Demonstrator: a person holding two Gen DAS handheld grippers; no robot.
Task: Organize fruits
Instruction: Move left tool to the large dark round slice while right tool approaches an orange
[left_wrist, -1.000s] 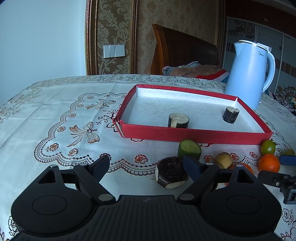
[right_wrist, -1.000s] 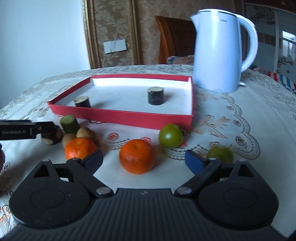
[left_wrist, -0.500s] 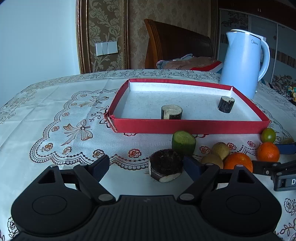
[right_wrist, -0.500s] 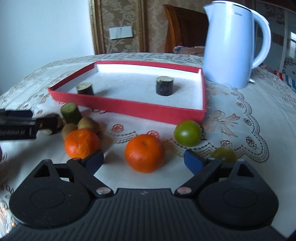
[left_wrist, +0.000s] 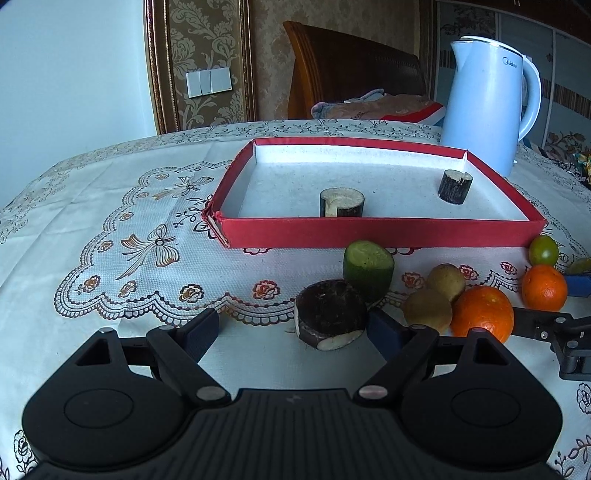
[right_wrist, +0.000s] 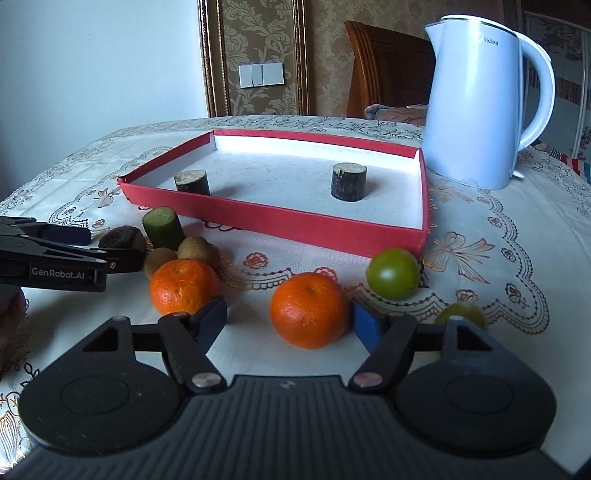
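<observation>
In the right wrist view my right gripper (right_wrist: 290, 321) straddles an orange (right_wrist: 308, 310) on the tablecloth. Its jaws are closing: the right pad is at the peel, while a gap remains on the left. A second orange (right_wrist: 183, 286), two kiwis (right_wrist: 197, 247) and a cucumber piece (right_wrist: 162, 227) lie to the left, and a green fruit (right_wrist: 393, 273) to the right. My left gripper (left_wrist: 291, 330) stands open around a dark round chunk (left_wrist: 328, 314), which sits close to its right finger. The red tray (left_wrist: 369, 232) behind holds two dark cylindrical pieces (left_wrist: 341, 203).
A pale blue kettle (right_wrist: 484, 103) stands at the tray's far right corner. Another green fruit (right_wrist: 460, 314) is half hidden behind my right finger. The left gripper's fingers (right_wrist: 74, 254) reach in beside the kiwis. A wooden chair back and cloth are beyond the table.
The right jaws have narrowed around the orange, and the gripper has edged closer to it. The left gripper stays open, the dark chunk now nearer its right finger.
</observation>
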